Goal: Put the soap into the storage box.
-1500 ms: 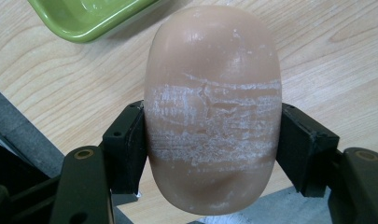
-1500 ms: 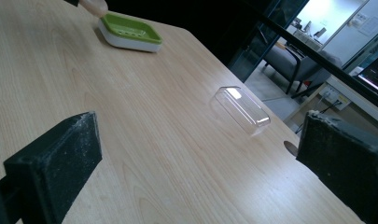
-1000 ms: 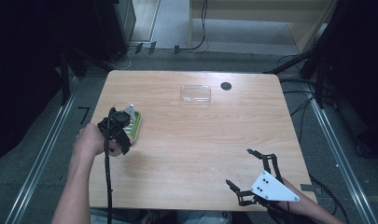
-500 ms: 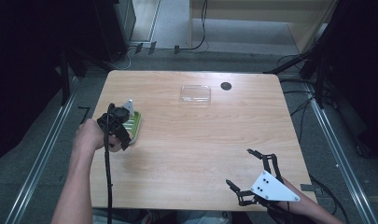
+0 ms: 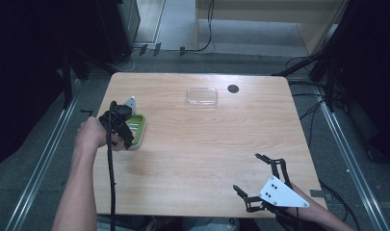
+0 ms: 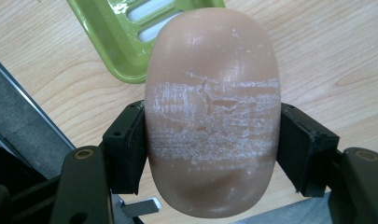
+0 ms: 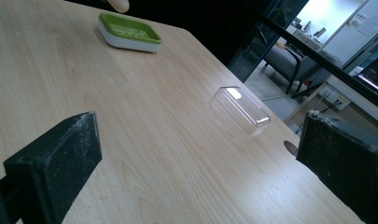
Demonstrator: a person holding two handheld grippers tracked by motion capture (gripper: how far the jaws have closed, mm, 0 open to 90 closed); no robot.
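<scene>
A tan, rounded bar of soap [image 6: 212,112] with a whitish scuffed band is clamped between the black pads of my left gripper [image 6: 210,140], which is shut on it. The soap hangs just above the table, over the near end of a green soap dish [image 6: 121,32]. From above, the left gripper [image 5: 119,126] sits at the dish's [image 5: 137,130] left edge, at the table's left side. My right gripper [image 5: 246,172] hovers near the front right corner, open with nothing between its pads [image 7: 56,163]. Its view shows the dish [image 7: 128,31] far off.
A clear plastic lid [image 5: 201,96] lies at the far middle of the wooden table [image 5: 207,144], also visible as the clear plastic lid [image 7: 240,109] in the right gripper view. A small dark round hole [image 5: 233,88] sits just right of it. Cables and metal rails surround the table.
The left hand and its gripper have shifted slightly toward the table's far side by the dish, still holding the soap. The right gripper has not moved.
</scene>
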